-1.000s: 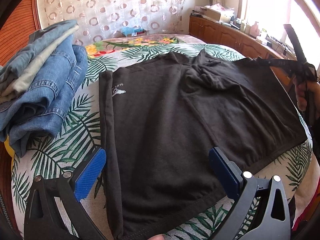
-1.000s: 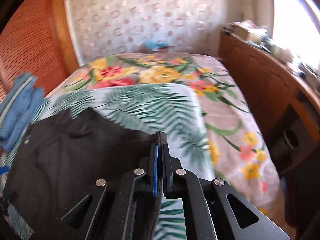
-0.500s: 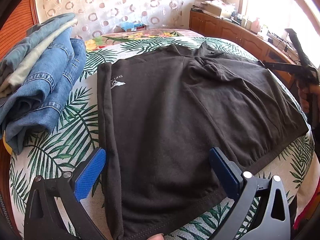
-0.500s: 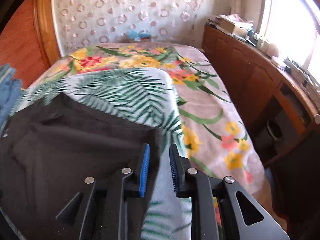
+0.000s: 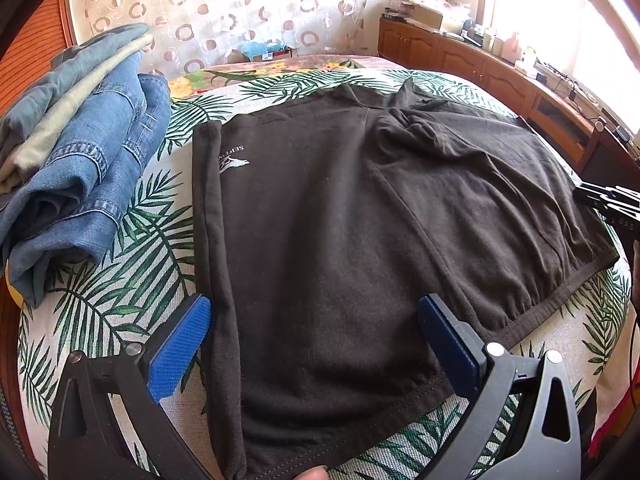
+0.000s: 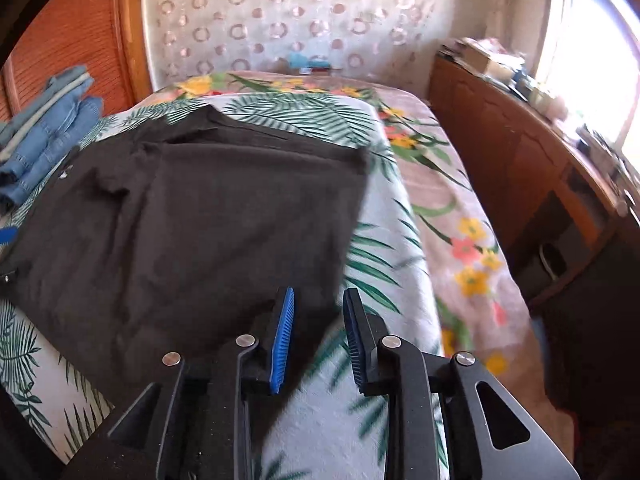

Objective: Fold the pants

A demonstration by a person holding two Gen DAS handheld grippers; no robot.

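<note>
Dark pants (image 5: 360,240) are lying spread flat on the leaf-print bedspread (image 5: 120,280), folded over once with a bunched patch near the far edge, next to a denim stack (image 5: 80,152). Left gripper (image 5: 316,344) is hanging wide open over the near hem, gripping nothing; right gripper (image 6: 318,332) is sitting at the pants' right edge with jaws that have just been opening, narrowly apart, cloth let go and none between the pads. Looks like a between-folds step: next move probably calls for both grippers pinching an edge each and carrying it across evenly, smoothing that bunch first.
</note>
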